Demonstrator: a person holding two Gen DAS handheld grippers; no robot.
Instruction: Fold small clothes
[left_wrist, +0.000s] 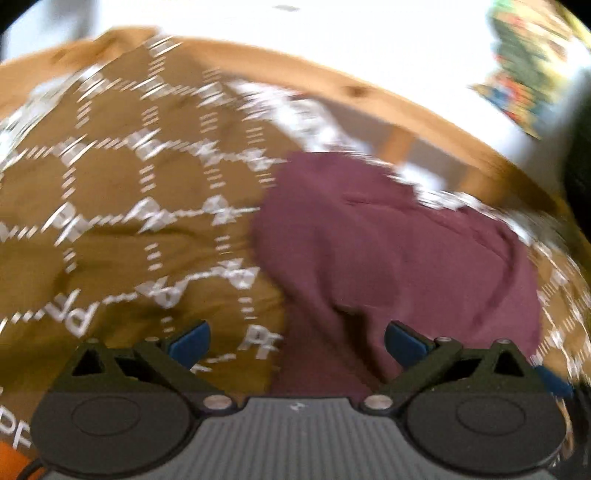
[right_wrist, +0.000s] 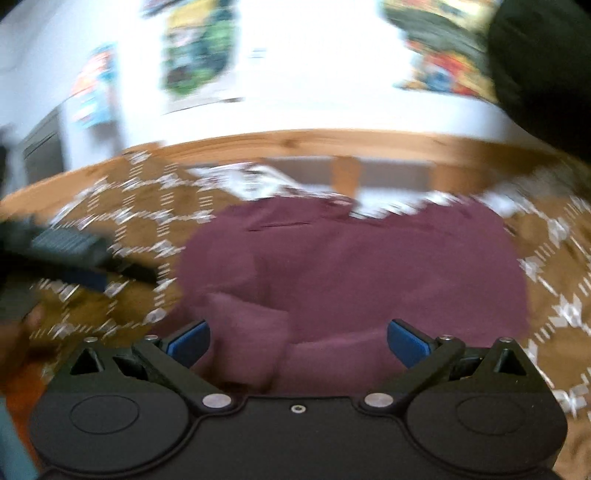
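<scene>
A maroon garment (left_wrist: 399, 266) lies crumpled on a brown bedspread with a white pattern (left_wrist: 110, 192). In the right wrist view the garment (right_wrist: 351, 273) fills the middle, with a folded flap near its front edge. My left gripper (left_wrist: 297, 345) is open and empty, above the garment's left edge. My right gripper (right_wrist: 298, 345) is open and empty, above the garment's near edge. The left gripper also shows in the right wrist view (right_wrist: 85, 262), left of the garment. Both views are blurred by motion.
A wooden bed frame (right_wrist: 332, 142) runs along the far side of the bedspread (right_wrist: 554, 295). A white wall with colourful posters (right_wrist: 199, 51) stands behind it. A dark object (right_wrist: 543, 66) fills the upper right corner.
</scene>
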